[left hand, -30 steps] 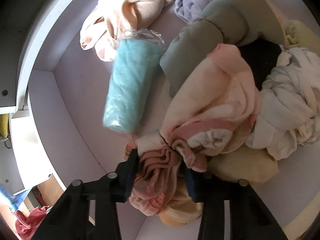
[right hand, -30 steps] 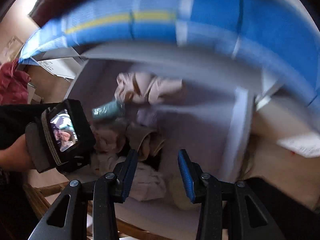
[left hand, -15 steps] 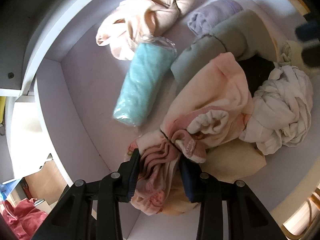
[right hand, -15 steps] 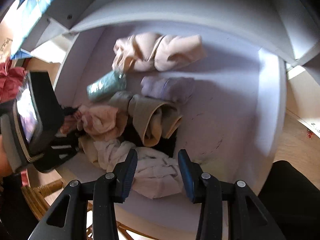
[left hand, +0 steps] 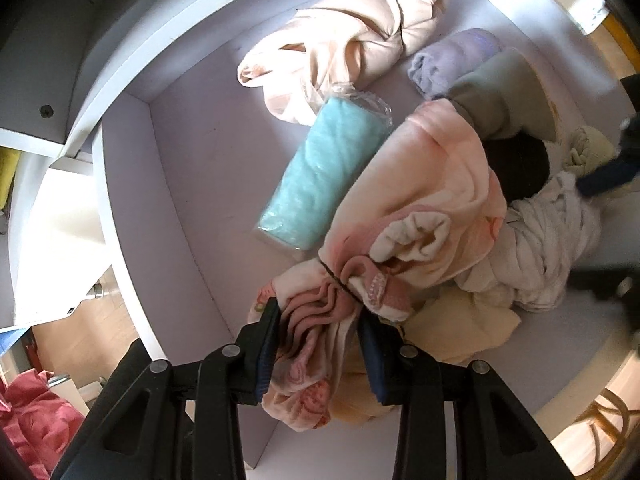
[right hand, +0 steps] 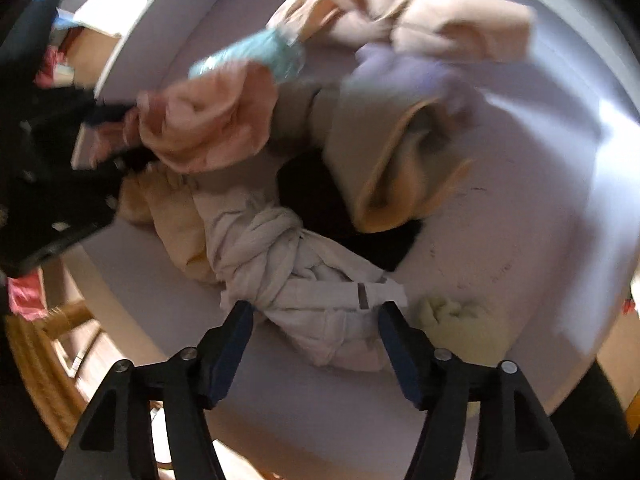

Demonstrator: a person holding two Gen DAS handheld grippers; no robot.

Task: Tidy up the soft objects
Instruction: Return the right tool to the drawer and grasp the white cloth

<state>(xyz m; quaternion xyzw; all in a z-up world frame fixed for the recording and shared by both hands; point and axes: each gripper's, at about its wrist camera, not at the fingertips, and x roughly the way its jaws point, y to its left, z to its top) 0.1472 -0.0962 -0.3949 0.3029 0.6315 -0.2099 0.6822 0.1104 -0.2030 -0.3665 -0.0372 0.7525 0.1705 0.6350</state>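
Left hand-held gripper (left hand: 318,340) clamping pink blanket (left hand: 420,208), right hand-held gripper (right hand: 316,330) opening

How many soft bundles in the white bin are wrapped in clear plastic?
1: the teal rolled towel, lying between the peach bundle at the back and the pink blanket. Others may be hidden under the pile.

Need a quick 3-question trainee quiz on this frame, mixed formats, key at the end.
1. True or false: the left gripper is shut on the pink blanket.
2. Which bundle lies between the right gripper fingers? A) teal roll B) white garment C) lilac towel
3. Fill in: the teal roll is wrapped in clear ____.

Key: 1 true. 2 B, the white garment; the jaws have just been opening and do not press it. 3 plastic.
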